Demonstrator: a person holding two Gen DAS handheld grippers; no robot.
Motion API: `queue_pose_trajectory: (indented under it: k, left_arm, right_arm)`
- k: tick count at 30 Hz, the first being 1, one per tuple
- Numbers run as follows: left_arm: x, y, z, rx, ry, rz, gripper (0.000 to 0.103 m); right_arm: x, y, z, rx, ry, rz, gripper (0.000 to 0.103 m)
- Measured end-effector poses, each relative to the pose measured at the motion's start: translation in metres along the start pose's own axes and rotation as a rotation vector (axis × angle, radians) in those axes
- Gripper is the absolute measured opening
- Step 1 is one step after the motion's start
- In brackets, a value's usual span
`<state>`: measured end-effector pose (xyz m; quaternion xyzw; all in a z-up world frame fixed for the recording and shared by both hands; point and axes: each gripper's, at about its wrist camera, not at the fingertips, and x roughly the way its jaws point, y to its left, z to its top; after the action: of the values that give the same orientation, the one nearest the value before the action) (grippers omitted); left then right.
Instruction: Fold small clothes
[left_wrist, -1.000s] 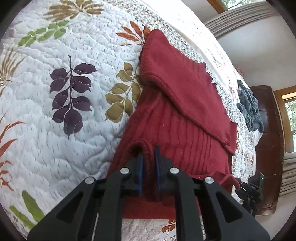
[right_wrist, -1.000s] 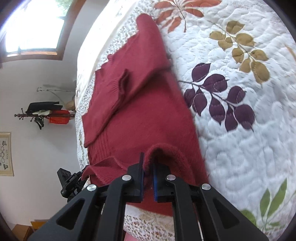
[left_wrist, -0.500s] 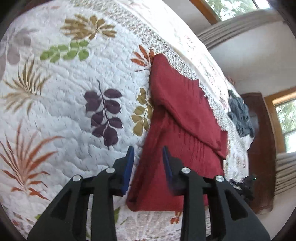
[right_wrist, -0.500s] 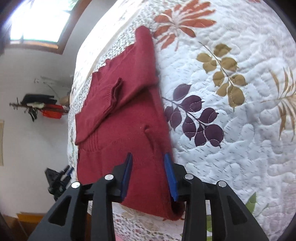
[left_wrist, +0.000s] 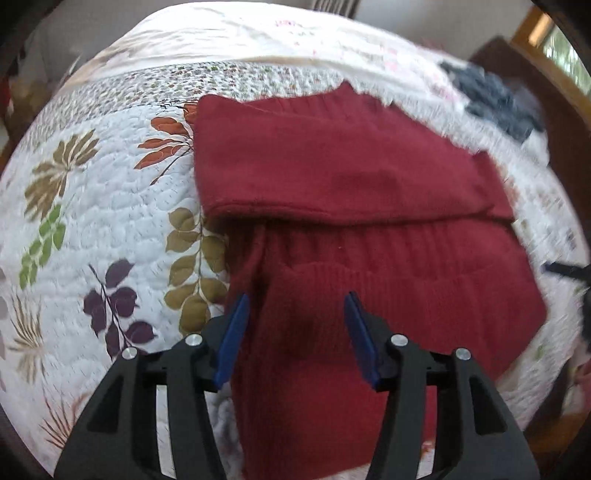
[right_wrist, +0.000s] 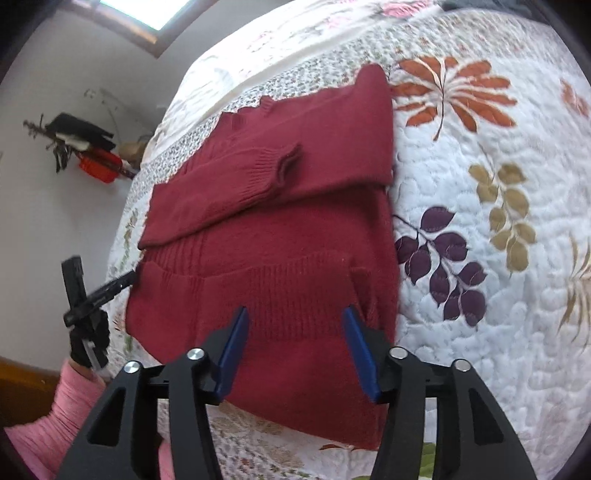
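A dark red knitted sweater lies folded flat on a white quilt with leaf prints. Its sleeves are folded across the top half, and a ribbed cuff shows in the right wrist view. The ribbed hem lies doubled over the lower half. My left gripper hovers open above the sweater's near left part, with nothing between its blue pads. My right gripper is open too, above the sweater's near right part. The left gripper also shows at the left edge of the right wrist view.
A dark blue-grey garment lies further back on the bed. Dark wooden furniture stands beyond the bed's right side. A rack with black and red items hangs on the wall at left. A pink sleeve is near the bed edge.
Both grippers were shut on the sweater's near edge a second ago. They have let go, opened wide and pulled back, and the folded hem now lies flat.
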<state>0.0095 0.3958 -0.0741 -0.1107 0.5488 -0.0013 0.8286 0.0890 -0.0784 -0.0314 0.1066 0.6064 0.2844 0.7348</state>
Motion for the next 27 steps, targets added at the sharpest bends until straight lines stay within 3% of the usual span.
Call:
queue_pose_trajectory:
  k: [4,7,8,10,12,18,24,27]
  left_arm:
    - [0.016,-0.001,-0.001,0.047,0.045,0.03,0.055]
    - [0.019,0.007,-0.002,0.009,0.05,0.001,0.053]
    - [0.018,0.009,-0.002,-0.006,0.047,-0.005,0.048]
    - [0.014,0.01,-0.004,-0.017,0.04,-0.003,0.022]
    - [0.006,0.008,-0.007,-0.02,0.034,-0.031,0.007]
    - [-0.004,-0.003,-0.018,0.028,0.014,-0.031,0.008]
    - [0.017,0.007,-0.015,-0.02,0.047,-0.04,0.022]
    - [0.021,0.007,-0.014,-0.032,0.048,-0.049,0.023]
  right_arm:
    - [-0.001,0.002,0.002,-0.031,0.006,-0.011,0.056]
    - [-0.001,0.004,0.003,-0.045,0.005,-0.013,0.056]
    - [-0.001,0.004,0.003,-0.048,0.005,-0.011,0.056]
    - [0.0,0.004,0.004,-0.057,0.005,-0.013,0.056]
    - [0.002,0.005,0.005,-0.073,0.008,-0.028,0.056]
    - [0.013,0.007,0.009,-0.144,0.022,-0.083,0.061]
    - [0.034,0.011,0.012,-0.215,0.07,-0.125,0.066]
    - [0.05,0.011,0.013,-0.244,0.107,-0.181,0.068]
